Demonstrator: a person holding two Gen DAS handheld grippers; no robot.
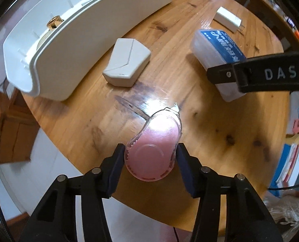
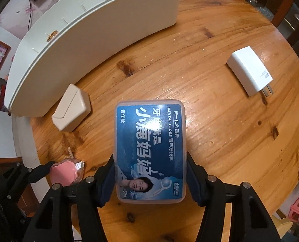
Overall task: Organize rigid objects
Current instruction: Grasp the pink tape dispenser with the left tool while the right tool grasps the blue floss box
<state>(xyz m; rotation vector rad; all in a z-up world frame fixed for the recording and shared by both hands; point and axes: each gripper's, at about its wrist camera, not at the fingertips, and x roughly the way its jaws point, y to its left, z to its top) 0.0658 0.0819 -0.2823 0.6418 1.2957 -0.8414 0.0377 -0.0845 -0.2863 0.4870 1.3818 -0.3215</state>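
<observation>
In the left wrist view, a pink, teardrop-shaped clear plastic tape dispenser (image 1: 153, 147) is seen clamped between the two pads of the left gripper (image 1: 149, 161), the pads pressed against its ribbed side edges near the wide end, above the near edge of the round, varnished wooden bench (image 1: 220, 141). It is judged light and rigid, with a smooth thin shell that could slip or crack if squeezed hard; the ribbed flanks appear the best hold. Ahead, a small white angular plastic box (image 1: 127, 67) lies just beside a long white plastic storage bin (image 1: 85, 40), in which a gold-coloured round object (image 1: 54, 23) shows. A finger of the right gripper is seen reaching in from the right.

In the right wrist view, a translucent rectangular plastic box with a blue dental floss label (image 2: 150, 151) is seen gripped across its long sides near the near end by the right gripper (image 2: 150, 177). It is judged light, stiff and somewhat slick; whether it rests on the bench or is lifted cannot be told. A white wall charger with two prongs (image 2: 250, 73) lies well apart to the right. The bench surface is glossy and knotted; cluttered room surroundings are visible beyond its edge.
</observation>
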